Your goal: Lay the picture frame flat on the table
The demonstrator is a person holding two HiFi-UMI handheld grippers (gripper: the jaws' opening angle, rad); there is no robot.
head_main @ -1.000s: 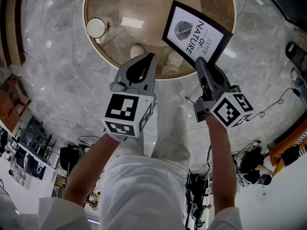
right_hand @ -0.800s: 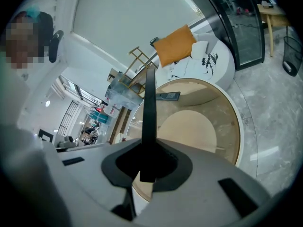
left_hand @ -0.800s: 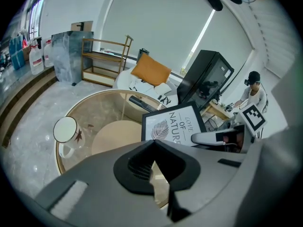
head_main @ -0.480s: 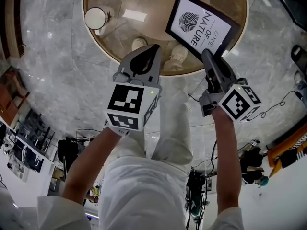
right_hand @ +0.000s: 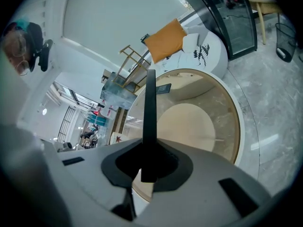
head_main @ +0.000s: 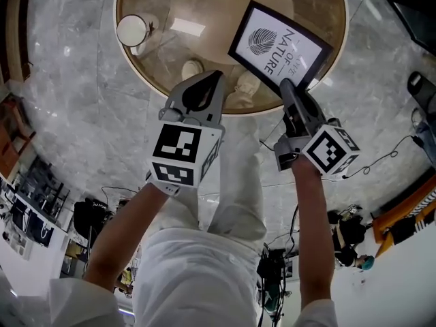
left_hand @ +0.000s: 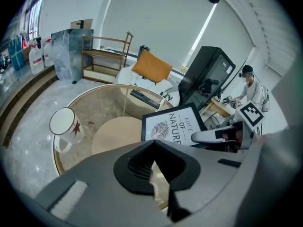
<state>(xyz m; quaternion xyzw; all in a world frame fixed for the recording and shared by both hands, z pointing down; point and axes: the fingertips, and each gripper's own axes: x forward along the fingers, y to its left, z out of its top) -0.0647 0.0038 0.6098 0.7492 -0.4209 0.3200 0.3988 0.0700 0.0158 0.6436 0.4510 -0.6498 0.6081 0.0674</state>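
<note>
The black picture frame (head_main: 279, 46) with a leaf print and lettering is tilted over the round glass table (head_main: 146, 77), its face up towards me. My right gripper (head_main: 289, 87) is shut on its near edge. In the right gripper view the frame (right_hand: 150, 108) shows edge-on as a dark bar clamped between the jaws of the right gripper (right_hand: 150, 148). I cannot tell whether its lower edge touches the glass. My left gripper (head_main: 202, 87) hovers at the table's near rim, shut and holding nothing. From the left gripper view the frame (left_hand: 171, 126) and the right gripper (left_hand: 215, 135) lie ahead to the right.
A white mug (head_main: 132, 30) with a red leaf mark stands on the table's left side. A dark flat object (left_hand: 146, 99) lies at the far side. Beyond are a white chair with an orange cushion (left_hand: 151, 66), a wooden shelf (left_hand: 104, 56) and a black cabinet (left_hand: 208, 79). Cables (head_main: 381, 159) trail on the marble floor.
The right gripper has kept its hold on the frame, carrying it a little right and away, then back towards the left. The left gripper has stayed at the near rim.
</note>
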